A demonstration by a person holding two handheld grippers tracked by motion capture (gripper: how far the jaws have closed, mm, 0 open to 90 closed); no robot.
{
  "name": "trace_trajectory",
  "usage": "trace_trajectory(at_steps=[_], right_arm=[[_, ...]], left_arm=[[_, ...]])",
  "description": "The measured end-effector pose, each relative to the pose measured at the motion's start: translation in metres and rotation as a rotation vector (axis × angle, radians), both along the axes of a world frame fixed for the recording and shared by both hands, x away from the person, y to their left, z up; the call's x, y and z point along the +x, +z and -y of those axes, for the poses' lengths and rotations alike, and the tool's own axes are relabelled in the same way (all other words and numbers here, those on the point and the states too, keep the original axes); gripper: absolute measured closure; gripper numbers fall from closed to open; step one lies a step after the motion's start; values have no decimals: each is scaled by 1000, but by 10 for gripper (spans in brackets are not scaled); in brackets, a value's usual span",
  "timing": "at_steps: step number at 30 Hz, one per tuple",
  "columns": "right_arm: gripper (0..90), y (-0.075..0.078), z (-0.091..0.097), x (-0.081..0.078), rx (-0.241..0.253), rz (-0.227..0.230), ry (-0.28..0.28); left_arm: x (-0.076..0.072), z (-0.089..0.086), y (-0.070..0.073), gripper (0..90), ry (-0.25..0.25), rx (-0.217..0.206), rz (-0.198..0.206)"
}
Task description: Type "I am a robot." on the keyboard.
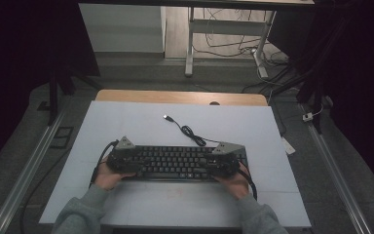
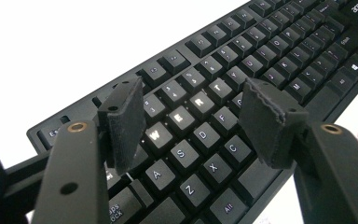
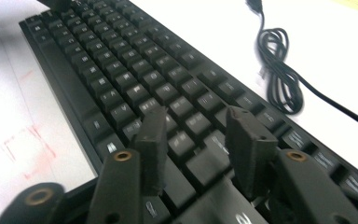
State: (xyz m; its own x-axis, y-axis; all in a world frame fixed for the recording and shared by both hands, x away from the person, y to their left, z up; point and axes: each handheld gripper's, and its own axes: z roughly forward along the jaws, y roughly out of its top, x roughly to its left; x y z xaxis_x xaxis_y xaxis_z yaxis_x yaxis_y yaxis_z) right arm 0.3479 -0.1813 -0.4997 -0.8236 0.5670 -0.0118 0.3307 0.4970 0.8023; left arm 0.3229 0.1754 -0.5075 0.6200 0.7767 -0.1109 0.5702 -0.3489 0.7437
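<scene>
A black keyboard (image 1: pixel 175 163) lies across the white mat, and some letter keys glow. My left gripper (image 1: pixel 126 159) hovers over its left end; in the left gripper view its jaws (image 2: pixel 193 107) stand open above the lit W, E, R, T keys (image 2: pixel 186 114), with nothing between the pads. Over the right end of the keyboard (image 3: pixel 121 60) is my right gripper (image 1: pixel 221 163), its jaws (image 3: pixel 196 126) also open just above the keys. The keyboard's black cable (image 1: pixel 192 132) lies coiled behind it, and its USB plug (image 1: pixel 167 117) rests loose on the mat.
The white mat (image 1: pixel 126 122) covers a wooden table (image 1: pixel 180 96). Faint red marks (image 3: pixel 28 149) show on the mat in front of the keyboard. Beyond the table, desk legs (image 1: pixel 190 48) and floor cables (image 1: pixel 268 58) stand on the grey floor.
</scene>
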Motion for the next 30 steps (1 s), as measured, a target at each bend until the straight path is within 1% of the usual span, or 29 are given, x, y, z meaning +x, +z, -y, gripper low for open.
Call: trace_trajectory(at_steps=[6,12,14,18,19,20,21,22,25,27,28,30], right_arm=[[522,-1,9,-1,4,6,-17],[514,-2,7,-1,7,11,-13],[514,-2,7,-1,-1,10,-10],[514,-2,6,0,-2,10,-10],[514,-2,6,0,-1,11,-10],[513,-2,6,0,-2,10,-10],[513,-2,6,0,-2,11,-9],[514,-2,6,0,-7,12,-12],[514,-2,6,0,-8,13,-10],[513,-3,6,0,-10,11,-10],[514,-3,6,0,-12,11,-9],[513,-3,5,0,-9,9,-6]], left_arm=[[0,1,1,396,1,0,11],[0,2,1,394,6,-17,-1],[0,3,0,401,-5,-25,-7],[-2,13,0,458,-46,-25,0],[-2,15,0,474,-58,-31,0],[-2,18,0,506,-76,-32,-1],[-3,20,0,550,-87,-33,-1],[-3,22,-1,576,-96,-30,2],[-5,29,-1,720,-134,-37,8],[-6,32,-2,792,-152,-33,9],[-6,34,-2,829,-156,-33,4],[-6,37,-3,880,-165,-21,-5]])
